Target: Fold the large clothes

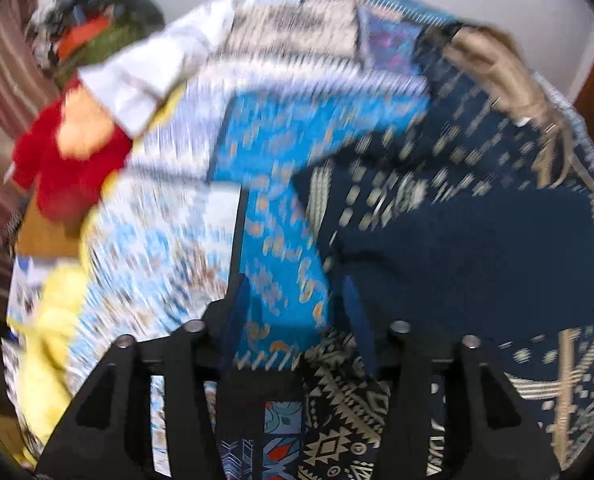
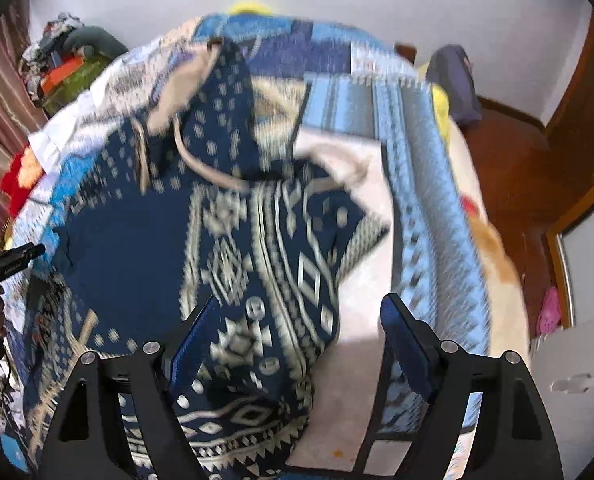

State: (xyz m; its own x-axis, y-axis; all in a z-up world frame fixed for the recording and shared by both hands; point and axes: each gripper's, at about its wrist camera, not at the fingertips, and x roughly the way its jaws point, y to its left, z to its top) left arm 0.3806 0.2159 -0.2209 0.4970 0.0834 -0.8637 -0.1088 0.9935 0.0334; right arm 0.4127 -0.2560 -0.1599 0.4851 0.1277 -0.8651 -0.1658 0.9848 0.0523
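Navy patterned hooded garment (image 2: 137, 248) lies on blue patchwork bedspread (image 2: 425, 184). Left gripper (image 1: 297, 304) and right gripper (image 2: 297, 320) both released, grasping nothing. Red plush toy (image 1: 57, 168) sits beside.

Heavy motion blur smears the left wrist view: the patchwork bedspread (image 1: 157, 240) dissolves into streaks and its motifs cannot be read. The navy patterned garment (image 1: 457, 248) runs off the lower right edge, its full outline hidden. In the right wrist view, the garment's drawcords (image 2: 201, 168) are blurred, their ends lost. The heap of clothes (image 2: 57, 56) at far left is too small and soft to sort into items.
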